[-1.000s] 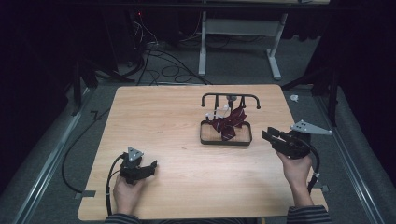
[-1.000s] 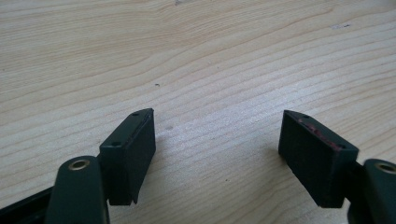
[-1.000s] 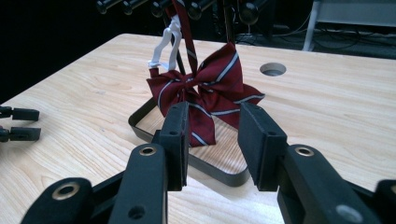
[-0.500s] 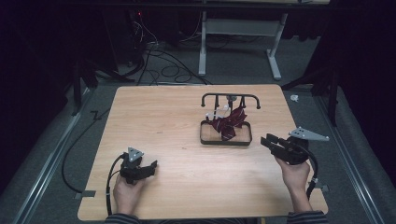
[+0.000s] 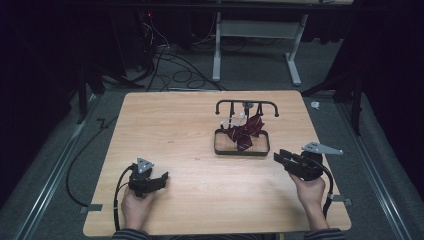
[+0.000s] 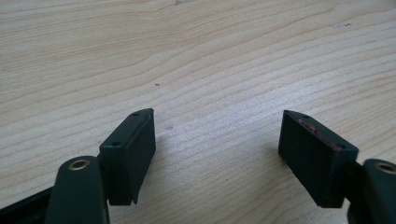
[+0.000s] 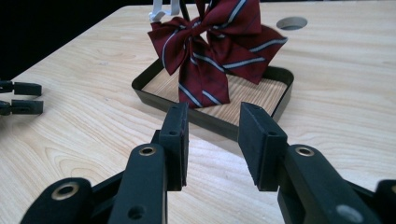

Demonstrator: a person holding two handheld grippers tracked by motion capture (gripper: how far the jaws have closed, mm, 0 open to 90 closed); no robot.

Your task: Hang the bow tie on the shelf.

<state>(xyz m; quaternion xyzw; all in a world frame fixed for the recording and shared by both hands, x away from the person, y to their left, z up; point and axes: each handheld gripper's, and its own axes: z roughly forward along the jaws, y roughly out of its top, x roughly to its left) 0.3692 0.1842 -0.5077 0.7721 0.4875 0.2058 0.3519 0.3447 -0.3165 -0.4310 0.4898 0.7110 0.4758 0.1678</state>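
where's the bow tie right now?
In the high view the striped maroon bow tie hangs from the black rack over the tray, right of table centre, just beyond the right gripper.

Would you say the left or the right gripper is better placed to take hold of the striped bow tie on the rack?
Right, probably. The right gripper sits beside the tray, jaws open and aimed at the bow tie; the left gripper rests far across the table.

Right gripper (image 5: 281,156) lower, closer to table (image 5: 165,125).

Left tool (image 5: 161,178) and right tool (image 5: 278,156), jaws apart, empty.
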